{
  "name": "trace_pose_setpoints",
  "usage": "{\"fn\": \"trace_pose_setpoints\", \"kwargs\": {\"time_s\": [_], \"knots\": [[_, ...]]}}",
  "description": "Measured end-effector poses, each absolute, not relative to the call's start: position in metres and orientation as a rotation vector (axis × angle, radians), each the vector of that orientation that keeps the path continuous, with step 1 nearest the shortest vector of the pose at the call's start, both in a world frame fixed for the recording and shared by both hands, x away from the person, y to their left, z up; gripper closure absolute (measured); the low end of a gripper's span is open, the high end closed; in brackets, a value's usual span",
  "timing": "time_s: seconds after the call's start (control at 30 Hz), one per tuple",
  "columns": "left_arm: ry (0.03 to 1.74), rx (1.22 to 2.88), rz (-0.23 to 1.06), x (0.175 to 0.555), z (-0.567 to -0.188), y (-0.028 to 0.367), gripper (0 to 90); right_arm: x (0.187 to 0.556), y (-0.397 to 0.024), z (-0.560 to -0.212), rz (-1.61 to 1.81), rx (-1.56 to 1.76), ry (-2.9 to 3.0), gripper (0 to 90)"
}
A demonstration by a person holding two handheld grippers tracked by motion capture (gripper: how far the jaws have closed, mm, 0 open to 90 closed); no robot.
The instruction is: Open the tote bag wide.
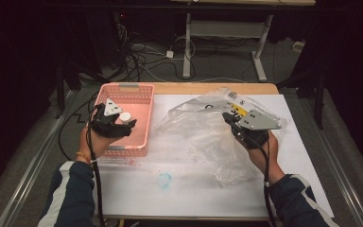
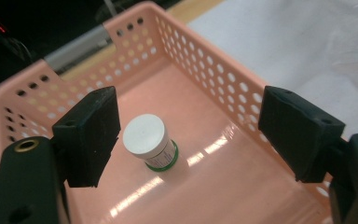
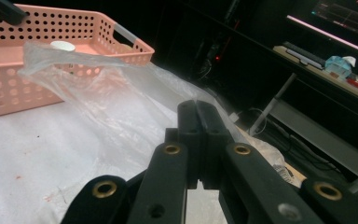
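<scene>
Dark room, cables on the floor beyond the table (image 1: pixel 264 88); its top is covered by a white sheet with a blue smudge (image 1: pixel 164 179) low in the centre of the high view. Left of centre, a pink perforated basket (image 1: pixel 142 137) sits at the table's left edge. Left gripper (image 1: pixel 123 124) hangs over the basket; in the left gripper view its jaws stand wide apart, pads touching nothing. Between them and below, a small white-capped jar (image 2: pixel 148 142) with a green base stands upright on the basket floor, nearer the left-hand pad. Centre to right, a crumpled clear plastic bag (image 1: pixel 203 135) lies across the sheet, its printed label (image 1: pixel 238 99) at upper right. Right gripper (image 1: pixel 230 118) sits right of centre; in the right gripper view the jaws are pressed together, pinching a fold of the bag, film stretching away toward the basket at upper left.
</scene>
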State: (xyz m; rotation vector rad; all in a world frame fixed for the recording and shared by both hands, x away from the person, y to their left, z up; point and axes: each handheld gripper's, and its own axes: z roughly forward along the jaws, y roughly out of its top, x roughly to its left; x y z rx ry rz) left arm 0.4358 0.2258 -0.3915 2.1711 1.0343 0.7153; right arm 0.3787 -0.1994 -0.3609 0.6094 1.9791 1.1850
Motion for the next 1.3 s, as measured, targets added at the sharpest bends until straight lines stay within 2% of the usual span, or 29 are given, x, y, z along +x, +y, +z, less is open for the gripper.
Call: {"fn": "trace_pose_setpoints", "kwargs": {"time_s": [0.23, 0.47, 0.57, 0.67, 0.7, 0.93, 1.3], "knots": [[1.146, 2.237, 0.650, 0.475, -0.404, 0.228, 20.3, 0.377, -0.198, -0.362, 1.202, 0.576, 2.015, 89.9], [1.334, 2.350, 0.591, 0.503, -0.428, 0.228, 20.4, 0.375, -0.196, -0.364, 1.201, 0.543, 2.045, 89.9], [1.363, 2.352, 0.540, 0.507, -0.430, 0.231, 28.1, 0.375, -0.196, -0.365, 1.204, 0.541, 2.048, 89.9], [1.335, 2.354, 0.494, 0.507, -0.429, 0.232, 44.7, 0.374, -0.196, -0.365, 1.203, 0.537, 2.052, 89.9], [1.326, 2.356, 0.500, 0.506, -0.429, 0.231, 46.3, 0.374, -0.197, -0.365, 1.204, 0.539, 2.052, 89.9], [1.239, 2.375, 0.504, 0.498, -0.422, 0.226, 47.7, 0.375, -0.197, -0.366, 1.202, 0.543, 2.049, 90.0], [1.027, 2.146, 0.662, 0.438, -0.378, 0.227, 47.9, 0.372, -0.193, -0.356, 1.216, 0.533, 2.010, 90.0]]}}
